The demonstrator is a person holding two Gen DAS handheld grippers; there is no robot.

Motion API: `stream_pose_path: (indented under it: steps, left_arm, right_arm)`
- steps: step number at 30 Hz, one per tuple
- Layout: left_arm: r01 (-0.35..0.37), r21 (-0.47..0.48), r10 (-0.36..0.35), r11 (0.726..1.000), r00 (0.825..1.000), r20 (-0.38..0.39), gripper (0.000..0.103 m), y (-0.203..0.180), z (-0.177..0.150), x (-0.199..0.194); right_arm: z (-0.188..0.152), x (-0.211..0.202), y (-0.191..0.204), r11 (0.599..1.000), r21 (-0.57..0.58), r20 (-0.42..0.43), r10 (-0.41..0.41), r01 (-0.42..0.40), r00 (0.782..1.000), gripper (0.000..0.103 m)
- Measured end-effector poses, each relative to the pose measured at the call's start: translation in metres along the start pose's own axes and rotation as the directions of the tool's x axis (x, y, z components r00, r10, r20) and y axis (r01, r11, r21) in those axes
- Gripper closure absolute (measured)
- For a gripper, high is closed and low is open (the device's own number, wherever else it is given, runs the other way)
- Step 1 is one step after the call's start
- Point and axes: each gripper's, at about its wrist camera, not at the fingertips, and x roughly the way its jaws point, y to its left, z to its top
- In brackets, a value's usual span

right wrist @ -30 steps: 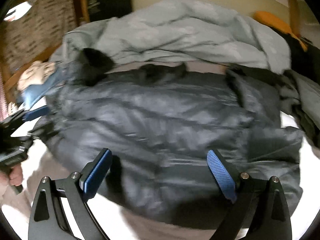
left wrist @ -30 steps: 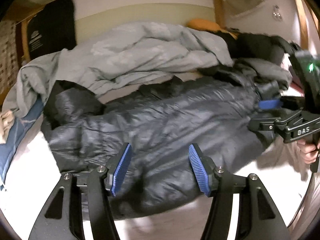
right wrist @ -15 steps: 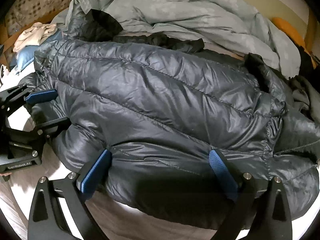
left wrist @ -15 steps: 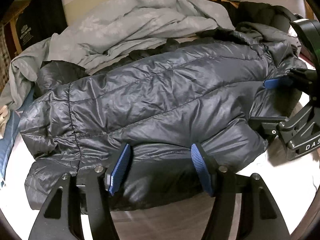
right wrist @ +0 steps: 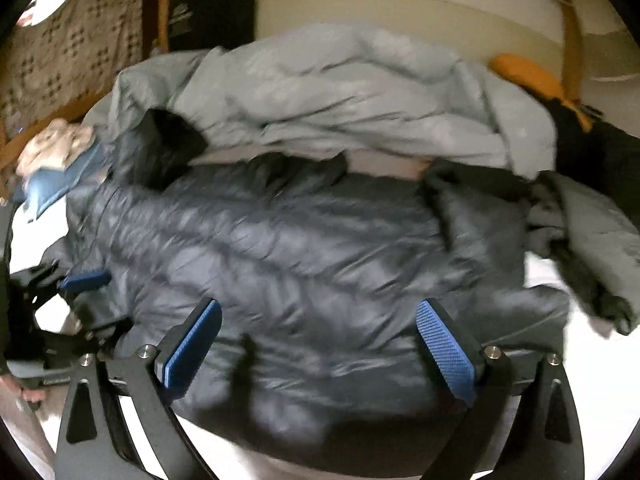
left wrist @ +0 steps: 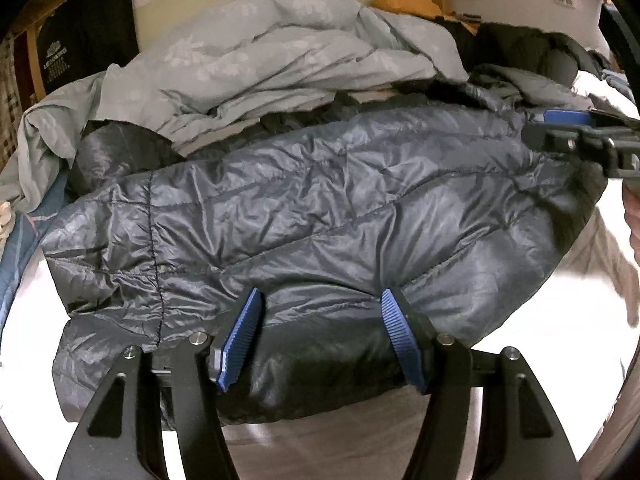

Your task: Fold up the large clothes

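Gripping a bulge of the puffy dark jacket (left wrist: 320,208) at the bed's near edge, the left tool (left wrist: 320,340) risks slipping off slick fabric. The right tool (right wrist: 320,344) stands wide, holding nothing. Since a moment ago the jacket's folded bulk sits closer, and the right tool has pulled back.

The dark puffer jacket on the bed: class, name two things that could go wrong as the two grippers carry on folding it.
1. The puffer jacket looks slick and bulky. The left gripper has a thick roll of its near edge between its pads, so the fabric may slip out.
2. The grey duvet lies bunched right behind the jacket, and other dark clothes lie beside it; a fold pushed that way could snag them.
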Motion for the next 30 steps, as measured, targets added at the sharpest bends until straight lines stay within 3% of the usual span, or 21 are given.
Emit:
stream_pose_path:
  steps: [3, 6, 9, 11, 15, 19, 26, 29, 30]
  left_arm:
    - [0.079, -0.004, -0.077, 0.997, 0.989, 0.129, 0.043, 0.003, 0.012, -0.026]
    - [0.034, 0.028, -0.039, 0.999, 0.971, 0.237, 0.042, 0.001, 0.035, -0.048]
    - [-0.038, 0.045, 0.029, 0.998, 0.980, 0.195, 0.042, -0.001, 0.063, -0.035]
    - [-0.069, 0.027, 0.065, 0.997, 0.989, 0.134, 0.042, 0.001, 0.078, -0.017]
    - [-0.085, -0.055, 0.088, 0.995, 0.995, 0.050, 0.042, 0.025, 0.085, 0.023]
    - [-0.083, -0.101, 0.078, 0.991, 0.996, -0.047, 0.041, 0.045, 0.065, 0.060]
    - [-0.118, -0.042, 0.116, 0.992, 0.992, -0.056, 0.041, 0.037, 0.050, 0.075]
    - [-0.120, -0.041, 0.118, 0.992, 0.991, -0.057, 0.041, 0.036, 0.049, 0.077]
    - [-0.114, -0.047, 0.112, 0.992, 0.992, -0.058, 0.041, 0.037, 0.049, 0.078]
  right_arm:
    - [0.007, -0.008, -0.020, 0.998, 0.052, 0.030, -0.022, 0.021, 0.999, 0.004]
    - [0.021, -0.020, -0.040, 0.994, 0.089, 0.092, -0.064, 0.056, 0.994, 0.004]
    - [0.037, -0.028, -0.058, 0.989, 0.101, 0.142, -0.125, 0.111, 0.982, 0.004]
    - [0.052, -0.023, -0.069, 0.985, 0.119, 0.109, -0.135, 0.122, 0.985, 0.004]
    - [0.078, 0.000, -0.089, 0.983, 0.176, 0.031, -0.063, 0.057, 0.998, 0.008]
    - [0.096, 0.053, -0.082, 0.992, 0.101, -0.085, -0.069, 0.077, 0.994, 0.024]
    - [0.097, 0.133, -0.088, 0.986, 0.014, -0.226, -0.160, 0.167, 0.961, 0.053]
    - [0.096, 0.138, -0.097, 0.984, 0.026, -0.240, -0.163, 0.174, 0.957, 0.081]
    - [0.095, 0.133, -0.100, 0.984, 0.033, -0.223, -0.165, 0.177, 0.961, 0.096]
